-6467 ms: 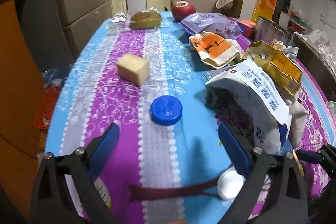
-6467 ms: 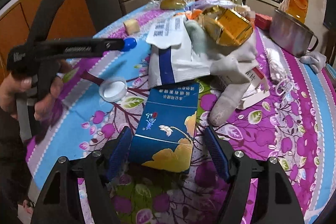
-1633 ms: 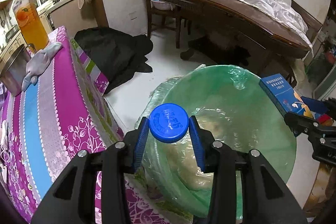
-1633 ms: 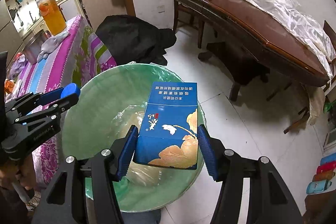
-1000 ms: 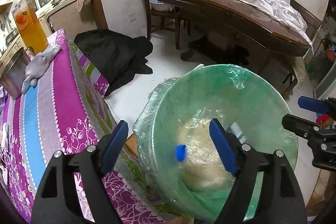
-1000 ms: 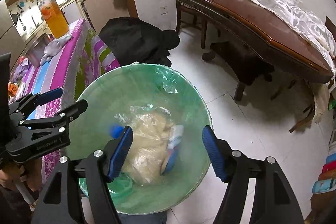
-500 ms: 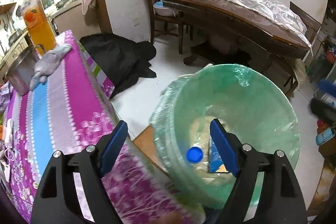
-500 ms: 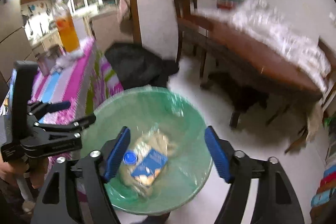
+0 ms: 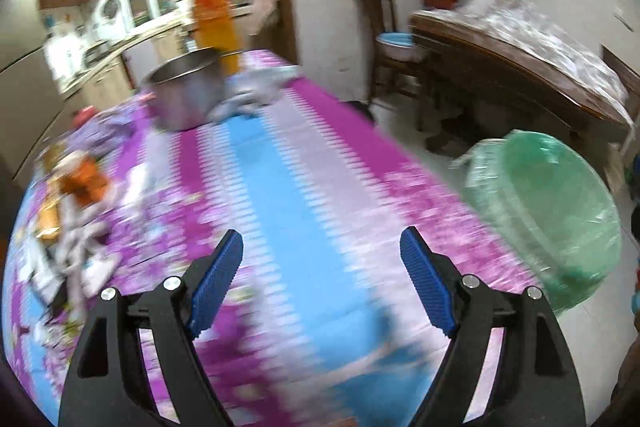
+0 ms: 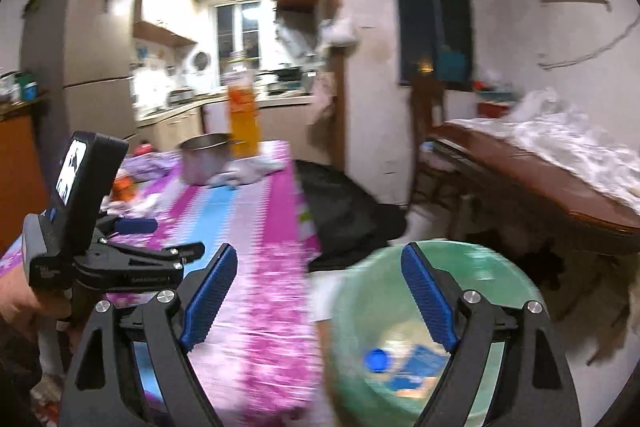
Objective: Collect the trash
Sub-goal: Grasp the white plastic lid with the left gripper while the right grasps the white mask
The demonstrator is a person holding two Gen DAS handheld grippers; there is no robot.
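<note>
trash: blue cap (image 10: 376,360) and blue box (image 10: 420,367) lie in the green-lined bin (image 10: 360,347), both smeared; print on box unreadable. bin stands on the floor just beside the table (image 9: 296,187); its lower part cut off by the right-wrist frame edge, near rim partly behind the right gripper (image 10: 318,299). in the left-wrist view only the bin (image 9: 560,211) rim and inner wall show, contents hidden.

left gripper (image 9: 320,277): jaws wide apart, nothing between, over the striped cloth. seen side-on from the right wrist (image 10: 160,239), held by a hand (image 10: 20,303) cut off at frame edge.

right gripper: jaws apart and opening, nothing between them; bin shows behind.

heavy motion blur in both views. clutter (image 9: 76,195) at the table's left edge is unidentifiable. steel pot (image 9: 184,95), orange bottle (image 9: 212,15) and a pale cloth (image 9: 256,91) at the far end are just readable.
</note>
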